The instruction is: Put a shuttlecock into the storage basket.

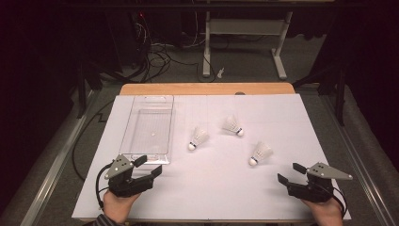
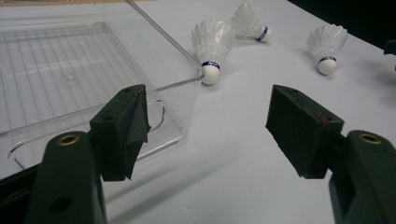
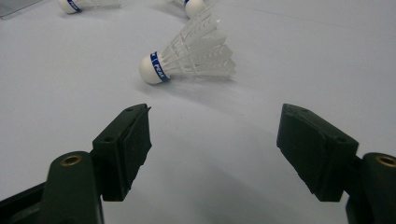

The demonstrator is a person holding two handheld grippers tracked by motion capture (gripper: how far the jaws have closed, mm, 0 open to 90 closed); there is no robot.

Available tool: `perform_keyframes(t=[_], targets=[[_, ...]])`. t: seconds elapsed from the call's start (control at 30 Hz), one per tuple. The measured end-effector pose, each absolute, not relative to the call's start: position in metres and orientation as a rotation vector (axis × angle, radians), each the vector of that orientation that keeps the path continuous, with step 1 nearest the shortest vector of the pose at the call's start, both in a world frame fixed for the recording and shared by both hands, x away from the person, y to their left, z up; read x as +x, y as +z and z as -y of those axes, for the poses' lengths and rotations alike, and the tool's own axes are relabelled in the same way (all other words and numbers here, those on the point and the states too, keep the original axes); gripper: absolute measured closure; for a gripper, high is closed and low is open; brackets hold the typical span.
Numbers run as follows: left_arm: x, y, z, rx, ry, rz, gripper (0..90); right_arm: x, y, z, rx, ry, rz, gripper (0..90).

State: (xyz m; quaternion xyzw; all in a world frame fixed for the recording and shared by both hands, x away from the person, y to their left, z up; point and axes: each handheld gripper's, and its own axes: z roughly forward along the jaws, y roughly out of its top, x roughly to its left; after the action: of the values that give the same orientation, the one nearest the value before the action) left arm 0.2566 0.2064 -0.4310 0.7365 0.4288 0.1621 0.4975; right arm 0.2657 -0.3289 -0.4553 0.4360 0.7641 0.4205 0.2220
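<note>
3 shuttlecocks lie on their sides on the white sheet covering the desk (image 1: 263, 188), and none is in the clear plastic tray (image 1: 136, 117) at the far left, so the work of gathering them looks not yet begun. The left shuttlecock (image 1: 198, 138) rests just beside the tray's right wall, cork pointing toward the person; the middle shuttlecock (image 1: 233, 126) sits a little farther back; the right shuttlecock (image 1: 260, 154) lies nearest the right gripper (image 1: 292, 172). In the right gripper view that same shuttlecock (image 3: 189, 59) lies ahead of the jaws, cork with its blue band to the left and feathers to the right. The right gripper's fingers (image 3: 126, 144) are spread wide and hold nothing, low over the sheet and short of the shuttlecock. The left gripper (image 1: 148, 165) hovers at the tray's near corner, its fingers (image 2: 122, 130) also spread wide and empty; from its view the tray (image 2: 177, 84) is bare inside apart from a small mark on its floor, and the left shuttlecock (image 2: 212, 46) lies beyond the tray's corner. Judging from this, all 3 pickups and placements remain. The right gripper seems best placed to take its nearest one first, closing across the cork or the base of the skirt, since the feathers would crush easily.
</note>
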Motion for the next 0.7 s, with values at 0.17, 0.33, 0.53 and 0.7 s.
perform_keyframes(t=[0.17,0.33,0.53,0.7], targets=[[0.257,-0.429,-0.204,1.776,0.397,-1.036,31.2,0.266,-0.455,0.329,1.208,1.16,-2.111,26.5],[0.259,-0.426,-0.201,1.767,0.393,-1.033,31.4,0.266,-0.455,0.329,1.209,1.159,-2.113,26.5],[0.262,-0.423,-0.197,1.759,0.384,-1.025,31.8,0.266,-0.456,0.329,1.204,1.159,-2.116,26.4],[0.267,-0.421,-0.192,1.763,0.385,-1.017,31.6,0.266,-0.455,0.328,1.199,1.156,-2.118,26.4]])
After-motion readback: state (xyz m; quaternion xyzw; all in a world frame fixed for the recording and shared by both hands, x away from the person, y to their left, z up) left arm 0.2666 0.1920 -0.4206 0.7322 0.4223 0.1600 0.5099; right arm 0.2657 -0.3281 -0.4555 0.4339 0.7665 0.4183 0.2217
